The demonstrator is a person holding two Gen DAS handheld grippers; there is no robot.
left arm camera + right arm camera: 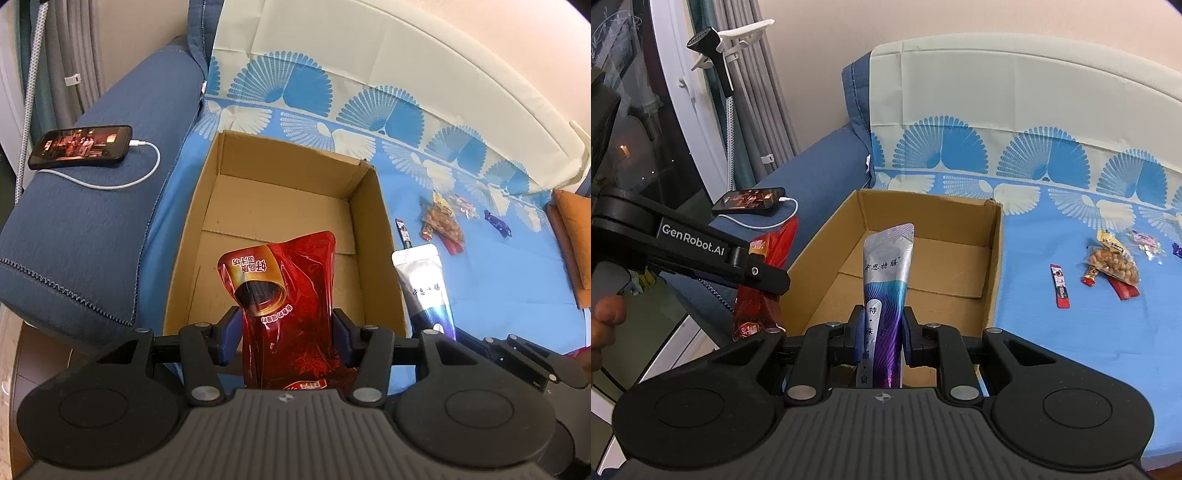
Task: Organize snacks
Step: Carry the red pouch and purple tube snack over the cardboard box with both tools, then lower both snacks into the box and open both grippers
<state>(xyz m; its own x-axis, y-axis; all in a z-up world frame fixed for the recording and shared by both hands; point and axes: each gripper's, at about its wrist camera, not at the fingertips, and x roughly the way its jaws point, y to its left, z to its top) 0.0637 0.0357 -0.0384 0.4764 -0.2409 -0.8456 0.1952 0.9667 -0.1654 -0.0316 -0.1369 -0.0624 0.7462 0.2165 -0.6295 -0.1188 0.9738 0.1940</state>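
Both my grippers are clamped — left gripper point(286, 334) on a glossy red pouch point(291, 295), right gripper point(880, 332) on a slim silver sachet point(884, 280) — above the bare cardboard box point(380, 236), loose snacks point(441, 221) at two o'clock.

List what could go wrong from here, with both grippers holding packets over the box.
1. The left gripper pinches only the lower part of the floppy red bag; it could sag or slip and land outside the cardboard box.
2. The right gripper holds the silver-purple pouch close beside the left one; releasing both at once, the packets may collide.
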